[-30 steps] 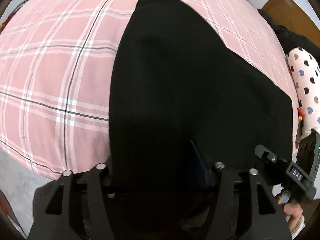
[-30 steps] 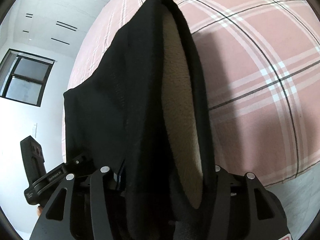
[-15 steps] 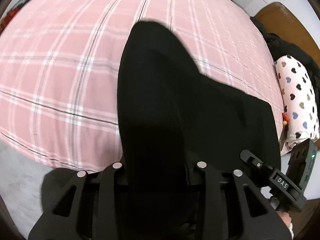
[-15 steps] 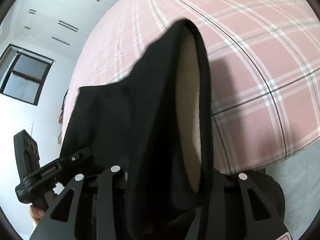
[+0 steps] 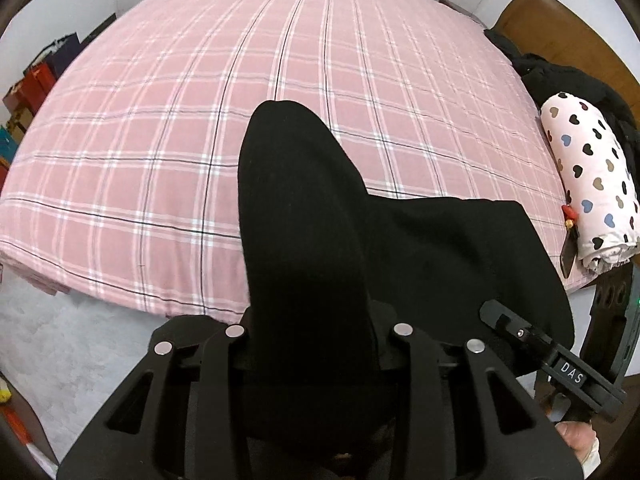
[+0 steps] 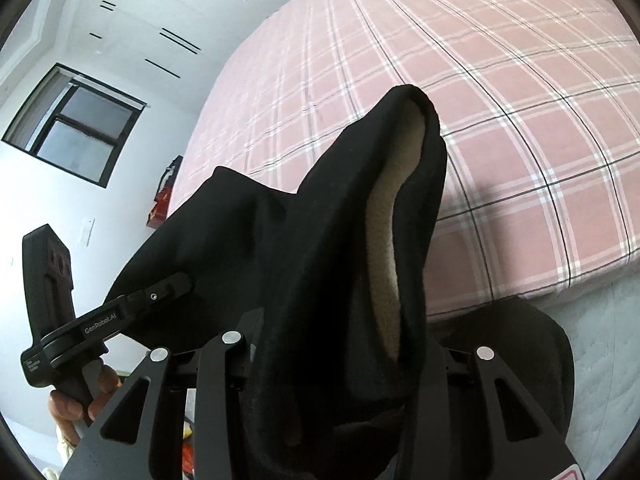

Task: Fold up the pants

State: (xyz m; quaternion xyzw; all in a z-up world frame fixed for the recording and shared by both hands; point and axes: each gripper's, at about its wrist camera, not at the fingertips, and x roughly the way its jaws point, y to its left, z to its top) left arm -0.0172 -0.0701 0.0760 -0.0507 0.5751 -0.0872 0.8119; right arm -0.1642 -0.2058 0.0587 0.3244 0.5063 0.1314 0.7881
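Black pants point(image 5: 304, 216) with a beige fleece lining point(image 6: 390, 248) hang stretched in the air between both grippers, in front of a pink plaid bed point(image 5: 200, 100). My left gripper point(image 5: 316, 332) is shut on one end of the pants edge, its fingers buried in the cloth. My right gripper point(image 6: 340, 340) is shut on the other end, where the lining shows; it also shows in the left wrist view point(image 5: 552, 364). The left gripper also appears at the left of the right wrist view point(image 6: 112, 316). The fabric spans the gap between them.
A white heart-print roll point(image 5: 588, 188) and dark clothes point(image 5: 560, 76) lie at the bed's right edge by a brown headboard point(image 5: 560, 28). Grey carpet point(image 5: 80, 340) is below the near bed edge. Colourful boxes point(image 5: 28, 88) stand at far left. A window point(image 6: 76, 124) is on the wall.
Both grippers have pulled back and up from the bed with the pants; the cloth fills less of each view and more of the bed shows.
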